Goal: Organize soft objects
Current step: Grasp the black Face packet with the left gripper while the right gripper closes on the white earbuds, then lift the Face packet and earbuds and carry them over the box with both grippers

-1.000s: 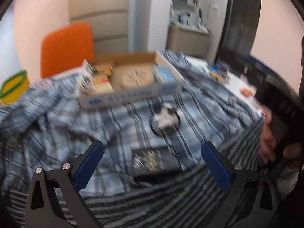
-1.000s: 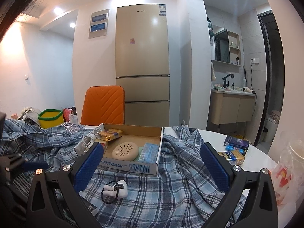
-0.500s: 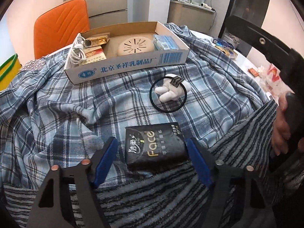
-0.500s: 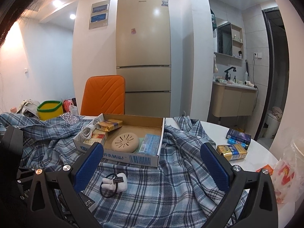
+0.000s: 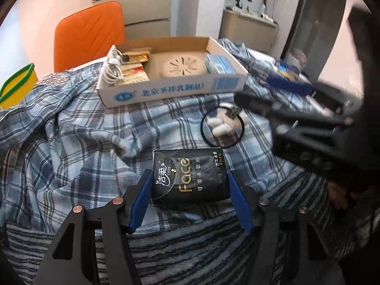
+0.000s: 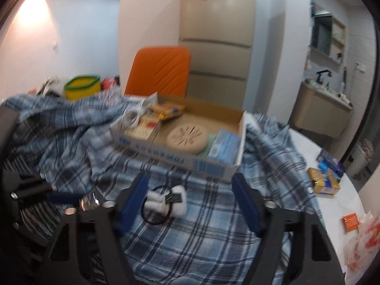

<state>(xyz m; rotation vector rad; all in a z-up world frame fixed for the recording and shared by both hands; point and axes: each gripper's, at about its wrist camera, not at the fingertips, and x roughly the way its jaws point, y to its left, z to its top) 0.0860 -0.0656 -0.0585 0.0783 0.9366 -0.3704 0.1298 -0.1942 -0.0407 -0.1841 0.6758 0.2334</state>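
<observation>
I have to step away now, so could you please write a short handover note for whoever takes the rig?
Left gripper: jaws closing around the black tissue pack on the plaid cloth.
Right gripper: jaws closing, nothing gripped; white plush hair tie lies between them, toward the left finger.
Cardboard box sits beyond, already holding items.
Done: nothing placed yet. Left: lift both, put away.

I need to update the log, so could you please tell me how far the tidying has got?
Early. The open cardboard box already holds small items. The left gripper is closing on the black tissue pack. The right gripper is closing around the white plush hair tie. The blue plaid shirt remains unfolded.
</observation>
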